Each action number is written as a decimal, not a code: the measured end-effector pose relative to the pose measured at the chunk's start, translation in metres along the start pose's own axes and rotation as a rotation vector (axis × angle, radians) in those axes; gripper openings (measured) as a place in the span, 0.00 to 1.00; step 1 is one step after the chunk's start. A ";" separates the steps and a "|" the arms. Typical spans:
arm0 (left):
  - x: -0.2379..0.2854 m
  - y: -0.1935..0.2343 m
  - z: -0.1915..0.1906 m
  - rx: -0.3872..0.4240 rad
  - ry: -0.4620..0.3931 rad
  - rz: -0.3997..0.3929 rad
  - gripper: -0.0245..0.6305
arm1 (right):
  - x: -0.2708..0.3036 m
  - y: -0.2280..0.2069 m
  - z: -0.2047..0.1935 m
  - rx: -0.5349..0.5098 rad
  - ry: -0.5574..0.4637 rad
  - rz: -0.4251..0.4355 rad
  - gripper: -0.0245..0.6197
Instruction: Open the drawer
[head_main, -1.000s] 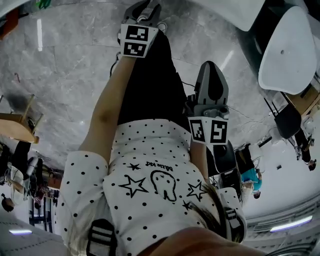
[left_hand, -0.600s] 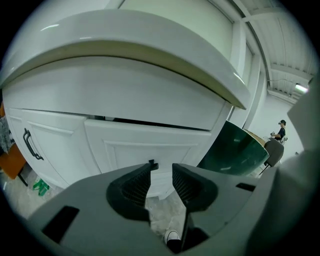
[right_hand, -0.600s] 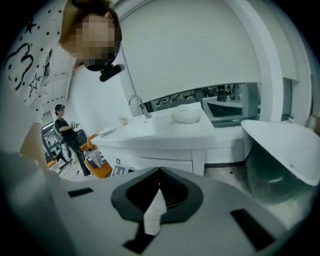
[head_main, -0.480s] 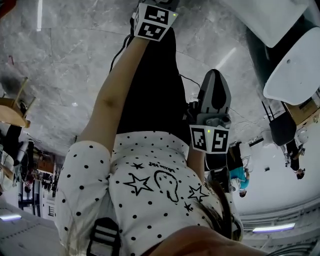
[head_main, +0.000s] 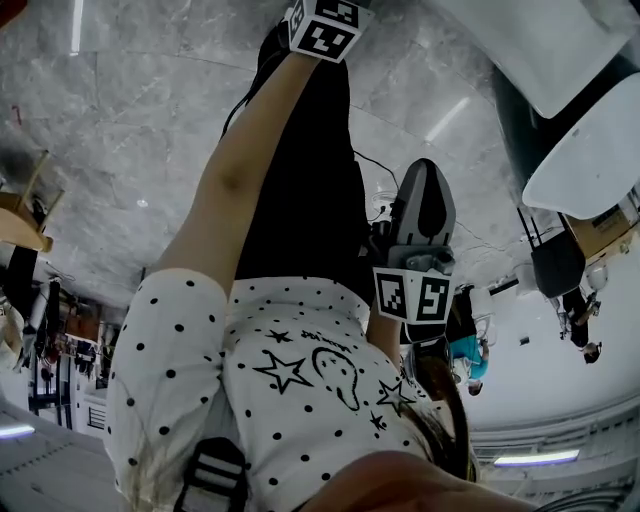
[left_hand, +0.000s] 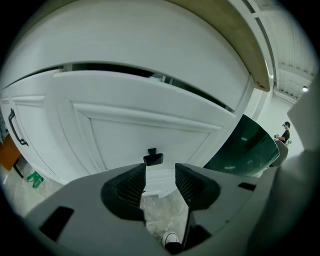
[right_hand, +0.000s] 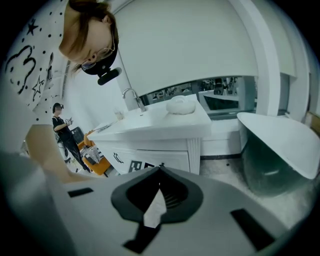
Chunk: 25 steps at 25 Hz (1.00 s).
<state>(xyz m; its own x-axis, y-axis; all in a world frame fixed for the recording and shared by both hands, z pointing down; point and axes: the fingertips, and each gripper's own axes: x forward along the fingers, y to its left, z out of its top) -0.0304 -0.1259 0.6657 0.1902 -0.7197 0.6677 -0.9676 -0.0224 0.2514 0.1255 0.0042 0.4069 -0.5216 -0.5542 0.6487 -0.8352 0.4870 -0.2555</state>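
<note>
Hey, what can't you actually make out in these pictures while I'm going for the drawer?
- Left claw: the head view's top edge cuts off its jaws. Its own view shows them apart, just been opening, with nothing between them.
- Drawer inside: hidden behind its white front, left gripper view.
- Knob: how far it stands beyond the claw is unclear there.
- Cabinet markers: half hidden behind the shut right claw, right gripper view.

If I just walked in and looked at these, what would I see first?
Probably the big white drawer front filling the left gripper view, with its small dark knob just ahead of the left gripper, whose jaws have just been opening with nothing between them. In the head view, the white spotted shirt with stars fills the bottom, and the right gripper hangs shut in the middle.
</note>
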 end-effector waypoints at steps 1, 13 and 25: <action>0.003 0.000 -0.001 0.003 0.005 0.002 0.30 | 0.000 0.000 -0.001 0.003 0.002 0.000 0.06; 0.028 0.013 0.010 -0.011 0.006 0.049 0.31 | -0.003 -0.007 -0.004 0.033 -0.003 -0.028 0.06; 0.030 0.011 0.005 0.009 0.015 0.035 0.25 | -0.001 0.007 -0.007 0.030 -0.002 -0.030 0.06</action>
<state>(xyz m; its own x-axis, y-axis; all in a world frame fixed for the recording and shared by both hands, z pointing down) -0.0361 -0.1509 0.6853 0.1582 -0.7095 0.6867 -0.9753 -0.0037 0.2208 0.1213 0.0127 0.4100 -0.4970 -0.5696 0.6546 -0.8551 0.4499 -0.2577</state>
